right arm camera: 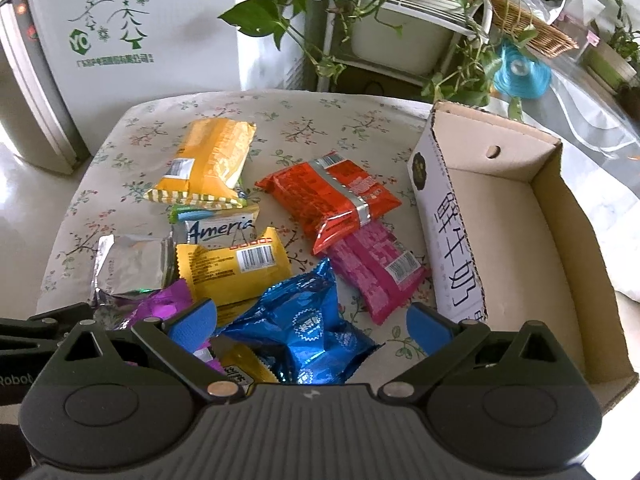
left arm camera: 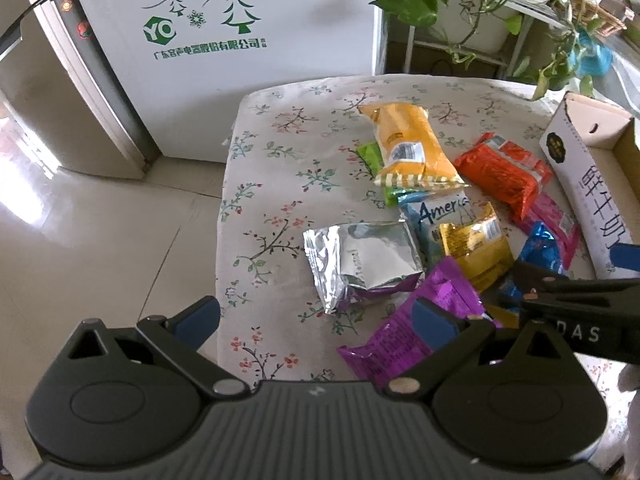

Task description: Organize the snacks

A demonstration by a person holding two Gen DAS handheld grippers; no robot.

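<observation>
Several snack packs lie in a heap on the floral-cloth table (left arm camera: 276, 152). In the left wrist view I see a silver pack (left arm camera: 368, 260), a purple pack (left arm camera: 416, 324), a yellow-orange pack (left arm camera: 408, 144) and a red pack (left arm camera: 500, 172). My left gripper (left arm camera: 316, 320) is open above the table's near edge, its right finger over the purple pack. In the right wrist view a blue foil pack (right arm camera: 308, 320) lies between the fingers of my open right gripper (right arm camera: 312, 324). A pink pack (right arm camera: 376, 272), a red pack (right arm camera: 332, 200) and an open cardboard box (right arm camera: 516, 240) lie beyond.
A white fridge (left arm camera: 224, 40) stands behind the table at the left. Potted vines on a white rack (right arm camera: 392, 20) stand behind it. The tiled floor (left arm camera: 100, 220) drops off left of the table. The right gripper's body (left arm camera: 576, 300) reaches in from the right.
</observation>
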